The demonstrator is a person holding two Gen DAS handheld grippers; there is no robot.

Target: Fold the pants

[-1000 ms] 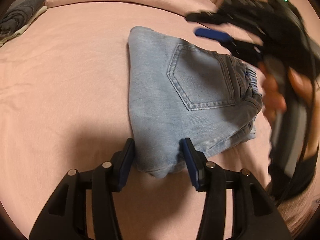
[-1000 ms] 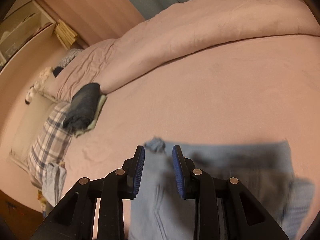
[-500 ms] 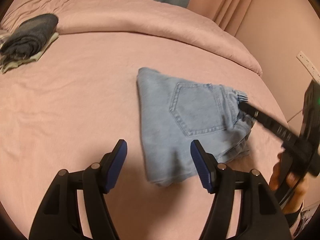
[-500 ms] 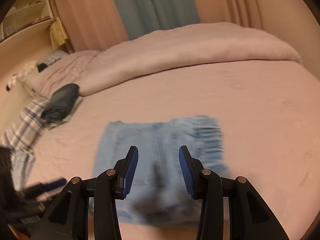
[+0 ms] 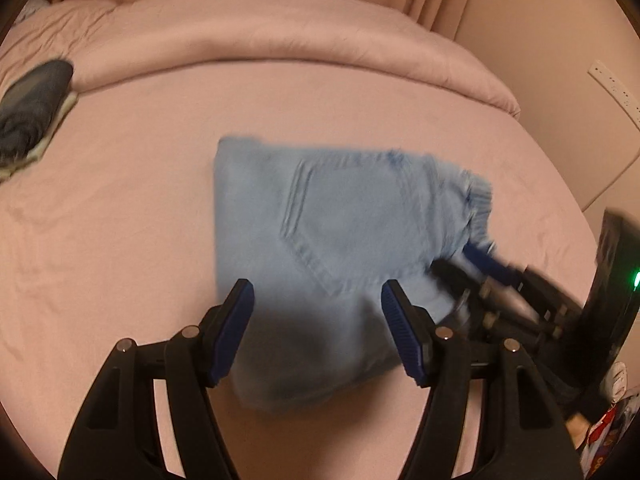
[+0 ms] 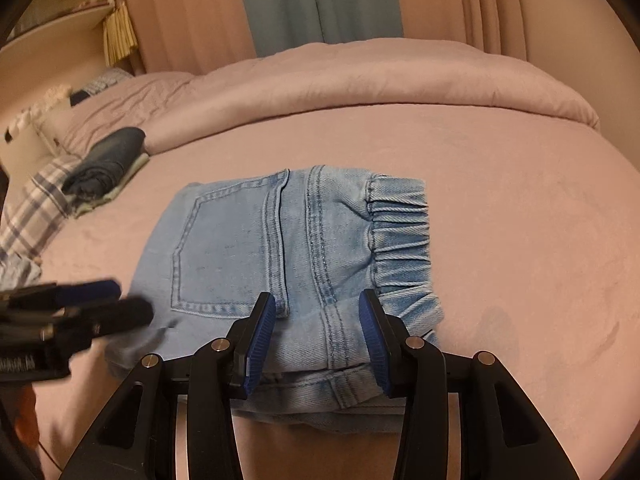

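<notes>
The light blue denim pants (image 5: 332,240) lie folded into a compact rectangle on the pink bed, back pocket up; they also show in the right wrist view (image 6: 280,248), with the elastic waistband (image 6: 400,240) at the right. My left gripper (image 5: 318,330) is open and empty, hovering over the near edge of the fold. My right gripper (image 6: 318,338) is open and empty over the near edge by the waistband seam. The right gripper shows blurred at the right in the left wrist view (image 5: 480,276). The left gripper shows blurred at the left in the right wrist view (image 6: 80,308).
A rolled dark garment (image 6: 106,160) on pale cloth lies at the far left of the bed (image 6: 520,220). A plaid pillow (image 6: 32,208) is beyond it. A bunched pink duvet (image 5: 280,44) runs along the far side. The wall with an outlet strip (image 5: 612,84) is at right.
Both grippers have let go of the pants and opened. Both have pulled back from the fold, and the pants now lie flat on the bed.
</notes>
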